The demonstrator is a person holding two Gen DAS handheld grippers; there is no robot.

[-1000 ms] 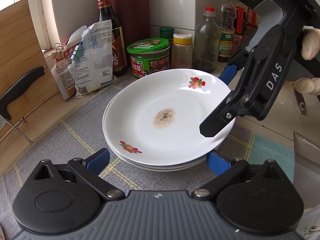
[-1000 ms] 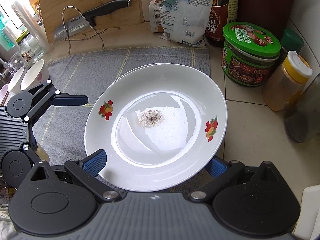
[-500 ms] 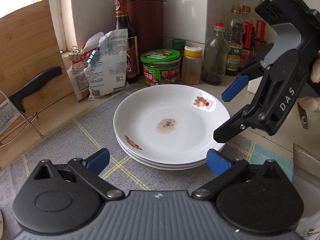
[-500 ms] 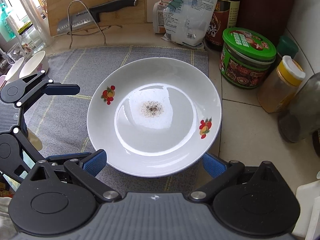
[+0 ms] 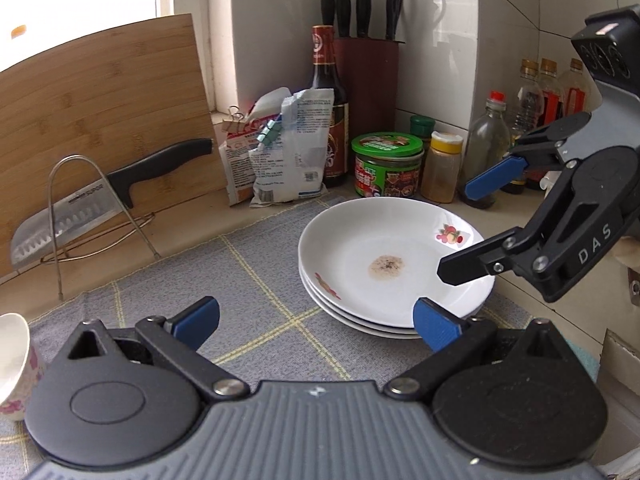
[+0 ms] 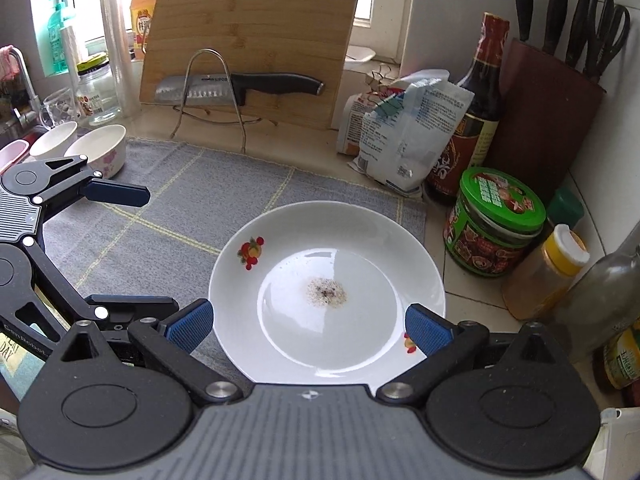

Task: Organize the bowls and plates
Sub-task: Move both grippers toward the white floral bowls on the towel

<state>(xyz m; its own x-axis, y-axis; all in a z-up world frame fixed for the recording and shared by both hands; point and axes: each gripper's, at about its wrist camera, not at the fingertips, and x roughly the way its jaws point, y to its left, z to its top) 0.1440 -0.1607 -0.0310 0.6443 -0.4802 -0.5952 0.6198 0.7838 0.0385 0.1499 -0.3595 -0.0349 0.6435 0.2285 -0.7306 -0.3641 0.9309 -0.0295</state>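
The plates (image 6: 326,280) sit stacked on the grey mat (image 6: 192,200) directly under the right gripper (image 6: 308,330), its jaws wide and empty, while the bowls (image 6: 102,150) lie nearer the equally wide-open left gripper (image 5: 316,322).

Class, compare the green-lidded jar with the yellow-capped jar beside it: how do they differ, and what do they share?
The green-lidded jar is squat and wide; the yellow-capped jar is slimmer. The green-lidded jar wears a busy printed label; the yellow-capped jar is plain, showing tan contents. Both stand upright and closed on the tiled counter.
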